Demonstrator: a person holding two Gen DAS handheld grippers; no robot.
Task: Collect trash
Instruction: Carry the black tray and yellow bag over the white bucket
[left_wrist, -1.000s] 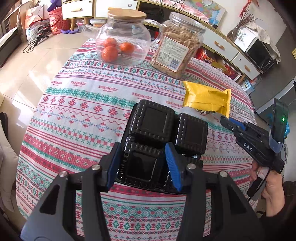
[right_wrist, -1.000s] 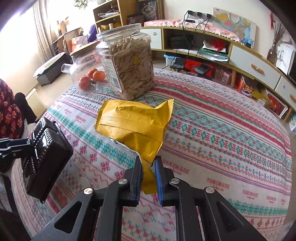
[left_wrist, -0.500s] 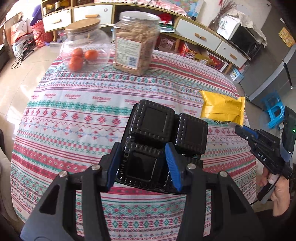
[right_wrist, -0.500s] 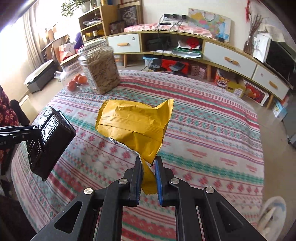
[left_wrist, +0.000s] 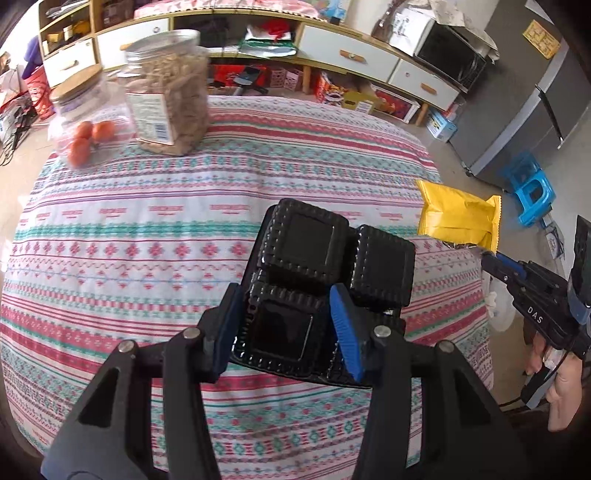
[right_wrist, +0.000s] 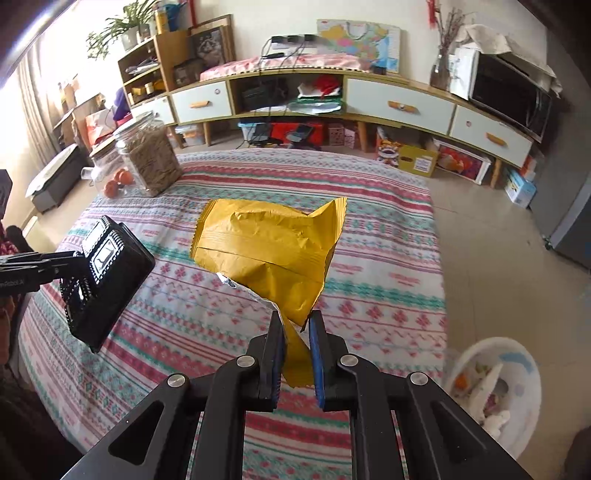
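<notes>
My left gripper (left_wrist: 282, 314) is shut on a black plastic snack tray (left_wrist: 314, 254) with square cells and holds it above the patterned tablecloth (left_wrist: 147, 229). The tray also shows at the left of the right wrist view (right_wrist: 107, 273). My right gripper (right_wrist: 295, 332) is shut on the corner of a yellow snack wrapper (right_wrist: 269, 251) and holds it in the air above the table. The wrapper also shows at the right of the left wrist view (left_wrist: 460, 218), past the table's right edge.
A clear jar of snacks (left_wrist: 170, 92) and a glass jar with oranges (left_wrist: 83, 118) stand at the table's far left. A white trash bin (right_wrist: 495, 391) with rubbish stands on the floor right of the table. A blue stool (left_wrist: 532, 192) and a low cabinet (right_wrist: 369, 99) lie beyond.
Both grippers have risen and pulled back from the jars, swinging right. The wrapper has left the table and now hangs near its right edge. The white bin has come into the right view.
</notes>
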